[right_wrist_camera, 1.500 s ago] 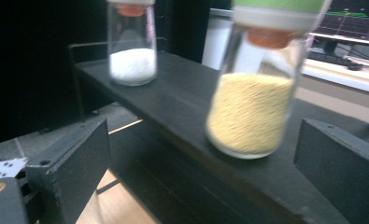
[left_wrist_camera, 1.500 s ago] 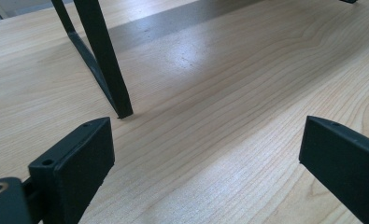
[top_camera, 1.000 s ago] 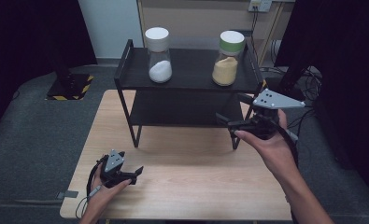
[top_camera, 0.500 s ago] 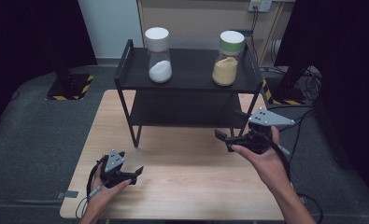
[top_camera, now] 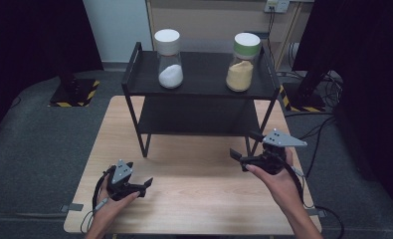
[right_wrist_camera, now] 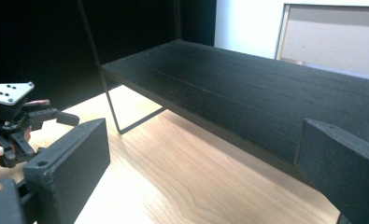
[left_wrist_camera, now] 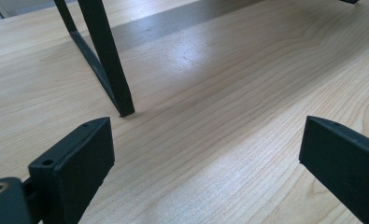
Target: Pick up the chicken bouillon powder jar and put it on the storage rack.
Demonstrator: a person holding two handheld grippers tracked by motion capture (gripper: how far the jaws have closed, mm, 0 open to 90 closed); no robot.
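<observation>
Both claws released, empty — right claw (top_camera: pixel 243 158) nearest green-lid jar (top_camera: pixel 243 62) on the rack (top_camera: pixel 199 92). Likely glass: rigid, slick, fragile — grip mid-body, below lid.

My right gripper (top_camera: pixel 240 158) sits nearest a black two-tier rack (top_camera: pixel 202 115), upright at table's far side. On top: white-lid jar (top_camera: pixel 169 59) w/ white powder, green-lid jar (top_camera: pixel 242 61) w/ yellow powder, well apart.

Wooden table (top_camera: pixel 194 174), yellow-black floor marking (top_camera: pixel 74 94), wall socket (top_camera: pixel 277 5)
</observation>
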